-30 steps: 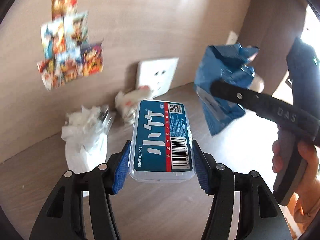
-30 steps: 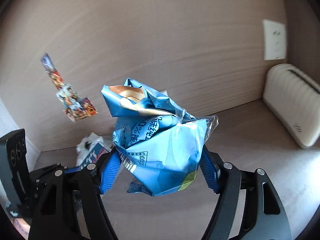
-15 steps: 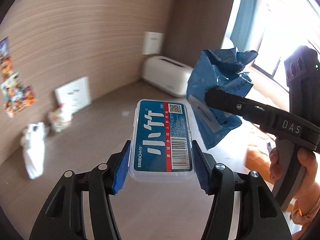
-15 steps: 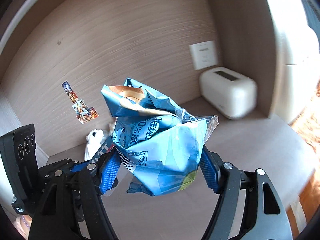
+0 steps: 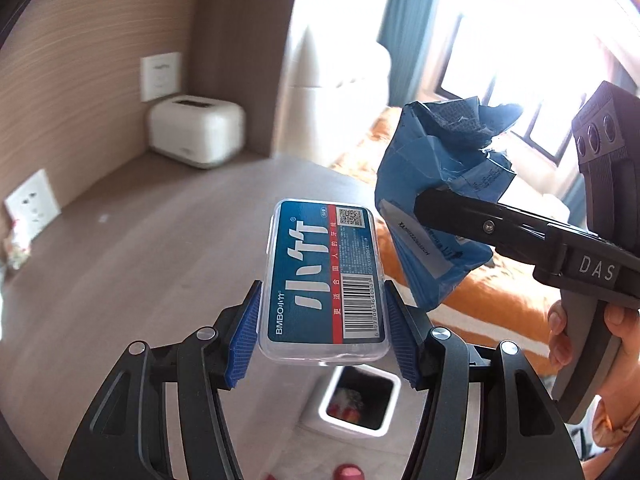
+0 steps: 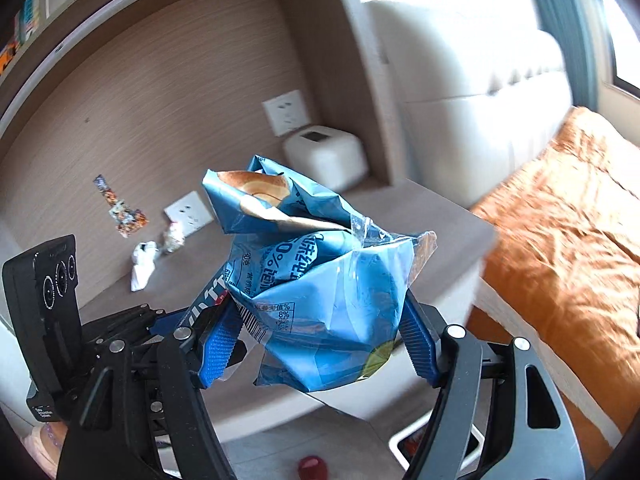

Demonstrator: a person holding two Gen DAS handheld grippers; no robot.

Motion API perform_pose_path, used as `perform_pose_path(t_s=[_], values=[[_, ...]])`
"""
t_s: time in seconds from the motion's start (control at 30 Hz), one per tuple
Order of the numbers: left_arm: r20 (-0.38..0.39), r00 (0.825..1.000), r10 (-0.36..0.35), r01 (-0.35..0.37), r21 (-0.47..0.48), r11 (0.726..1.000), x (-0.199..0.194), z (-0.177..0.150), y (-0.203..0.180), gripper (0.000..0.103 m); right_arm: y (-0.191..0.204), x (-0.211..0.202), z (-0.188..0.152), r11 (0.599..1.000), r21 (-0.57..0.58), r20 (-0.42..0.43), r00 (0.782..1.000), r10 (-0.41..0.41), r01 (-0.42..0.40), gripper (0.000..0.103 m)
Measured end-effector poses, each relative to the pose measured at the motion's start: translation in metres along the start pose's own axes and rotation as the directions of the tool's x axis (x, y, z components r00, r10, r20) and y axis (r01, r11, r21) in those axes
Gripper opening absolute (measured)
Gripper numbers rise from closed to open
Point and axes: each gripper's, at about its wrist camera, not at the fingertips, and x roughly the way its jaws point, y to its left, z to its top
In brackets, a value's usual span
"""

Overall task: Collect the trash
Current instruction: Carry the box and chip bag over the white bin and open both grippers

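My left gripper (image 5: 322,324) is shut on a clear plastic box with a blue and red label (image 5: 324,276), held in the air over the desk's edge. My right gripper (image 6: 320,340) is shut on a crumpled blue snack bag (image 6: 320,280), which also shows at the right of the left wrist view (image 5: 436,208). A white trash bin (image 5: 358,400) with scraps inside stands on the floor below the box; its corner shows in the right wrist view (image 6: 416,440). A white crumpled wrapper (image 6: 142,264) and another small wrapper (image 6: 173,236) lie on the desk.
A white toaster-like appliance (image 5: 196,130) stands at the desk's back corner under a wall socket (image 5: 160,76). A loose socket plate (image 6: 188,213) leans on the wall. An orange bed (image 6: 560,232) lies to the right. The brown desk top (image 5: 120,260) ends above the bin.
Both grippers have swung right, away from the wall and wrappers, toward the desk's edge. The bin and the bed have come into view. Both grips are unchanged.
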Motion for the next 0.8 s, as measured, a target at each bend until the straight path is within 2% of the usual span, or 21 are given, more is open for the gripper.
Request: perform_pose_path(t_s=[0.23,0.43,0.63,0.8], values=[[-0.068,0.995,-0.077,0.08,0.056,0.995,0.035,-0.017,-0.05,0.057,-0.05,-0.029,-0.037,0.996,0.065,-0.048,0.997,-0.064,0.067,0.072],[-0.133,0.982,-0.134,0.148,0.103,0.984,0.069,-0.044,-0.084,0.057,-0.085,-0.039,-0.072,0.986,0.12,-0.083,0.991,-0.103,0.112,0.072],[-0.223,0.959,-0.176,0.205,0.117,0.972,0.113,-0.082,-0.099,0.057,-0.12,-0.027,-0.111,0.971,0.17,-0.132,0.98,-0.147,0.169,0.072],[-0.296,0.944,-0.143,0.197,0.159,0.967,0.168,-0.117,-0.101,0.057,-0.144,0.002,-0.153,0.959,0.167,-0.191,0.961,-0.197,0.23,0.072]])
